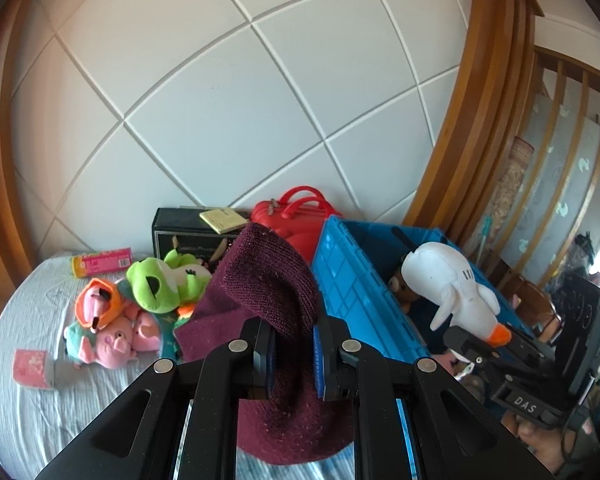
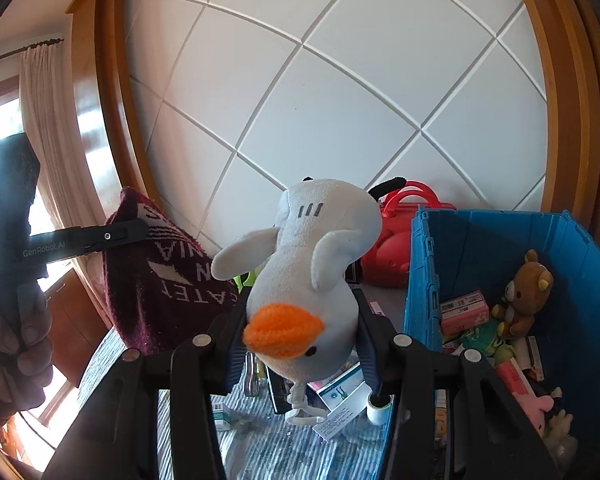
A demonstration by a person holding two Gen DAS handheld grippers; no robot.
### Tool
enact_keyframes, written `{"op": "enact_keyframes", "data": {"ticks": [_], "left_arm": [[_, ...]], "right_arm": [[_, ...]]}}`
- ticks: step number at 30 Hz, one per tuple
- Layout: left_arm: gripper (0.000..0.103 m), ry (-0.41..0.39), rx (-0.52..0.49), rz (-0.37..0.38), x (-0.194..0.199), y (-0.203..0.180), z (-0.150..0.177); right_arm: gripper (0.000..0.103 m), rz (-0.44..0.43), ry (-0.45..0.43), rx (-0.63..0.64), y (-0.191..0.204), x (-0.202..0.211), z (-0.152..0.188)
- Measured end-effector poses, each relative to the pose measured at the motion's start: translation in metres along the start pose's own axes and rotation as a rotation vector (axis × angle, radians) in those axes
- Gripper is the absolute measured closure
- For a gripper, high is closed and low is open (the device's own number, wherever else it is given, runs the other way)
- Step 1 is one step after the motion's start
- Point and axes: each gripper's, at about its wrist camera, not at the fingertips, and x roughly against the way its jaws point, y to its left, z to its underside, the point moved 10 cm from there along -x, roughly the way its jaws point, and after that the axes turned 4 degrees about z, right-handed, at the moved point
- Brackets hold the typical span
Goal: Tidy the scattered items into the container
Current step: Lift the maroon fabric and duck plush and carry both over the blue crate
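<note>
My left gripper point(image 1: 294, 354) is shut on a maroon knit hat point(image 1: 268, 284), held up above the bed just left of the blue crate point(image 1: 352, 280). The hat also shows in the right wrist view point(image 2: 160, 280). My right gripper point(image 2: 296, 352) is shut on a white plush duck with an orange beak point(image 2: 312, 256), held up left of the crate point(image 2: 480, 248). The duck also shows in the left wrist view point(image 1: 448, 284), over the crate. The crate holds a brown bear point(image 2: 520, 296), small boxes and other plush toys.
On the bed point(image 1: 28, 408) lie a green frog plush point(image 1: 156, 284), pink pig plushes point(image 1: 116, 340), a pink box point(image 1: 102, 262) and a small pink packet point(image 1: 30, 368). A black box point(image 1: 188, 232) and a red bag point(image 1: 296, 216) stand by the padded wall. Small boxes and a bottle point(image 2: 376, 406) lie under the duck.
</note>
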Motion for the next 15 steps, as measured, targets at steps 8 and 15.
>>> {"op": "enact_keyframes", "data": {"ticks": [8,15], "left_arm": [[0.09,0.027,-0.044,0.076,-0.032,-0.065,-0.007],[0.09,0.037,-0.111,0.17,-0.058,-0.134,-0.019]], "right_arm": [[0.058,0.056,-0.023,-0.045,-0.052,0.022,-0.003],[0.058,0.11,-0.041,-0.087,-0.092,0.04,0.0]]}}
